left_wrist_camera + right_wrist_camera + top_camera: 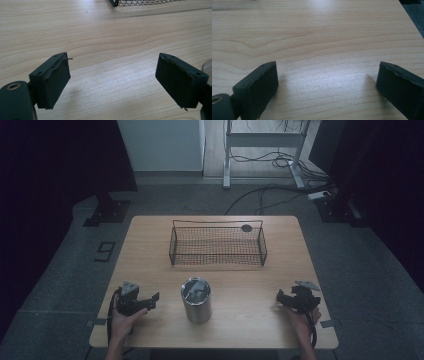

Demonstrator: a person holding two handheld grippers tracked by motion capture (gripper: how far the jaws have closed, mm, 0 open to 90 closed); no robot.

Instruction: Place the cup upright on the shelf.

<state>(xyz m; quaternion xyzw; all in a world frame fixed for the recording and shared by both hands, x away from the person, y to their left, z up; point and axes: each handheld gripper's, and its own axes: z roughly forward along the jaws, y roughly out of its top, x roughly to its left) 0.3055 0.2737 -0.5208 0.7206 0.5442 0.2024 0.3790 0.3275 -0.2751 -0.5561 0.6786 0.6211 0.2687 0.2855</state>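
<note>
Both grippers, left [112, 80] and right [327, 85], rest fingers spread (nothing between) flanking steel tumbler [196, 299]; high view adds wire basket [218, 243]

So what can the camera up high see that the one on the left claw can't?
The high view alone takes in the metal tumbler's lidded top, the whole wire basket, both hands and the floor. The left claw view alone shows its open claw close up, pads worn, nothing between them. Both share the wooden table, a basket corner and the tumbler's edge.
</note>
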